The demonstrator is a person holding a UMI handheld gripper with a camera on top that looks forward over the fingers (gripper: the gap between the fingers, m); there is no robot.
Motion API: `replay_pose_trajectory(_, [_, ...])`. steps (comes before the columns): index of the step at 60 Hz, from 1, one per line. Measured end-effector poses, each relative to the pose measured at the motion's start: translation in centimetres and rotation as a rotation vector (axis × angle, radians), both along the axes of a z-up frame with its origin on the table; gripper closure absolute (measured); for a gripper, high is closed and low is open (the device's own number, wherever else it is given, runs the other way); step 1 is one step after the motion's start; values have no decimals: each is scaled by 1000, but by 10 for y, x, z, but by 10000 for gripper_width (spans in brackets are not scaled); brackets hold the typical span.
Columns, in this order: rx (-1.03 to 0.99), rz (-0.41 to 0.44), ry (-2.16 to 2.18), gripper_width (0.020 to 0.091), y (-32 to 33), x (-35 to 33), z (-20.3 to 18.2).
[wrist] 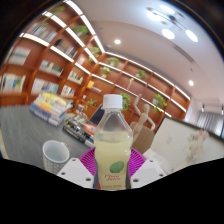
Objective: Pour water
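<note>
While the gripper [112,168] clamped both pink pads on a capped bottle [112,145] of yellowish liquid, a white cup [56,154] stood nearby.

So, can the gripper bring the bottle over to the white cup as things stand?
Probably yes: the gripper already clamps the bottle, and the white cup stands close beside it with nothing visible between them.

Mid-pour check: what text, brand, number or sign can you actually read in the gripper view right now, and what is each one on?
None can be read.
Bottle between the gripper fingers: its green label carries print, too blurred to read.
White cup beside the bottle: no marking visible.
Shelves beyond: book and box spines too small to read.
</note>
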State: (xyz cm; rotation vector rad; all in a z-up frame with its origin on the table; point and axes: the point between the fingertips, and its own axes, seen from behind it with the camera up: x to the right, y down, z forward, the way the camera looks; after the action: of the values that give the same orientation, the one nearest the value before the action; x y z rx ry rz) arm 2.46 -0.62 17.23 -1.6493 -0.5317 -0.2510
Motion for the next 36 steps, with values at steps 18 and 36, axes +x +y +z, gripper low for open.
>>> replay_pose_trajectory(18, [-68,-23,528,740,12,20,-49])
replay_pose_trajectory(36, [-58,-58,551,724,18,28,-73])
